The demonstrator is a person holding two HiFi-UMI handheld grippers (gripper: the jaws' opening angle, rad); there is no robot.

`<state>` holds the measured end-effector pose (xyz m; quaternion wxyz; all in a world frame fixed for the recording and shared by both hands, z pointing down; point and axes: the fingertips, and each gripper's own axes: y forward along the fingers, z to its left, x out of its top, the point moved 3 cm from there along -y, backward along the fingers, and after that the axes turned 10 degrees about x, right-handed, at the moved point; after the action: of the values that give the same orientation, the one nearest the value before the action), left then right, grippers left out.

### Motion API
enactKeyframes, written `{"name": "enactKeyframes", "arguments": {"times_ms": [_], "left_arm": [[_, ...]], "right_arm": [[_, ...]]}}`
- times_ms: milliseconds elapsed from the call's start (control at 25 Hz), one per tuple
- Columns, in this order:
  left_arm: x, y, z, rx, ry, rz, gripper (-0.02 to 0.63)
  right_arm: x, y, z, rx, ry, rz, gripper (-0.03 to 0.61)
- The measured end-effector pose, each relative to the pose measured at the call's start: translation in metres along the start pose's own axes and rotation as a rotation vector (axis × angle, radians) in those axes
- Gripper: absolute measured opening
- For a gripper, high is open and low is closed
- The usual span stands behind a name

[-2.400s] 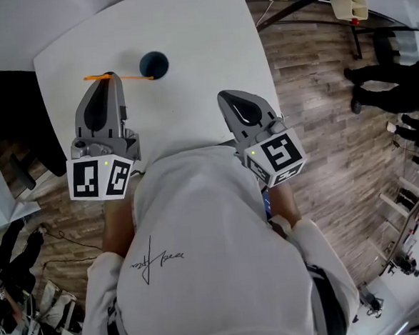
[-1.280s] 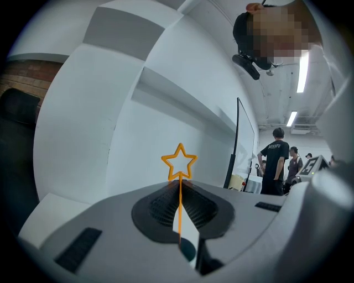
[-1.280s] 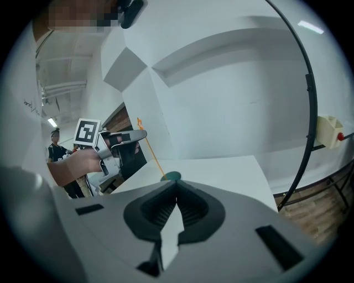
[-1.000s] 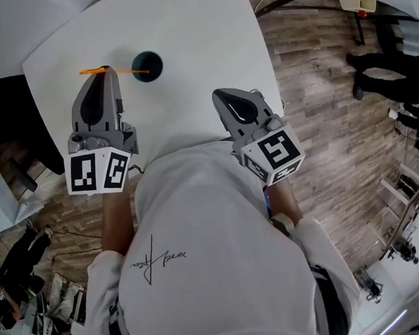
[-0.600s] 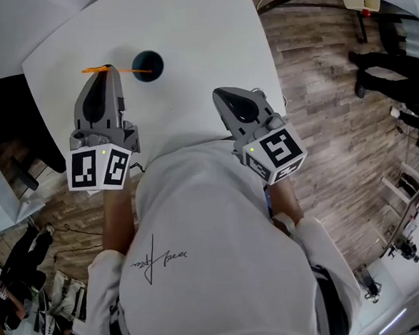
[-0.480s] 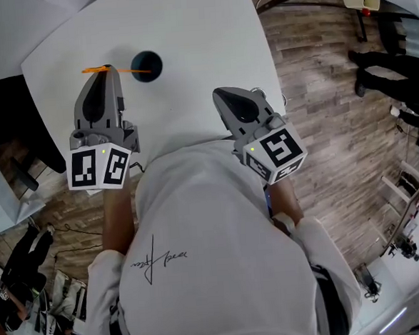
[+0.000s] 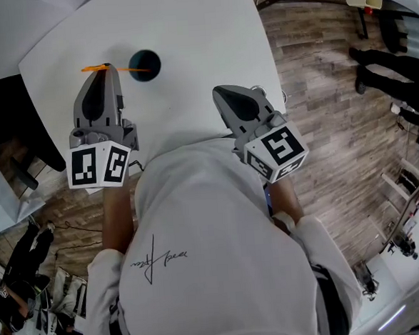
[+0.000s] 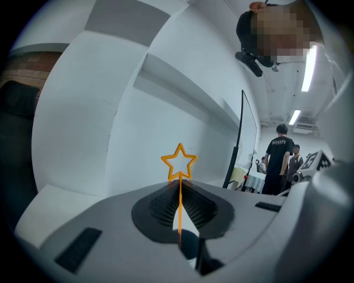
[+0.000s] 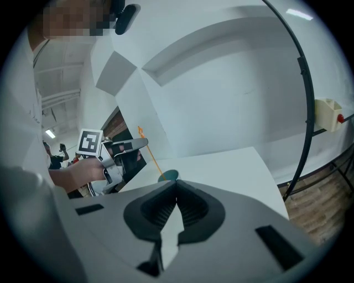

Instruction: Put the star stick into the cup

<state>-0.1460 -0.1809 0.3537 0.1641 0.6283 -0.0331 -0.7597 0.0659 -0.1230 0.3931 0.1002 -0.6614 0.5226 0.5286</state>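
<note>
One star stick, one dark cup, two grippers, one white table. Left gripper clamped on the orange stick, star end out to the left, plain end reaching the cup's mouth. Right gripper closed on nothing, well apart from the cup. Hardly changed from a second ago, with the stick at the cup as before.
</note>
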Motion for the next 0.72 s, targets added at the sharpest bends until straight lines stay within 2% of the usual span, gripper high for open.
{"name": "enactKeyframes", "arguments": {"times_ms": [120, 720], "left_arm": [[-0.002, 0.001, 0.001, 0.004, 0.020, 0.002, 0.020], [-0.022, 0.011, 0.004, -0.010, -0.006, 0.046, 0.020]], "right_arm": [[-0.001, 0.001, -0.001, 0.001, 0.001, 0.001, 0.009], [-0.007, 0.002, -0.005, -0.011, 0.019, 0.005, 0.009]]}}
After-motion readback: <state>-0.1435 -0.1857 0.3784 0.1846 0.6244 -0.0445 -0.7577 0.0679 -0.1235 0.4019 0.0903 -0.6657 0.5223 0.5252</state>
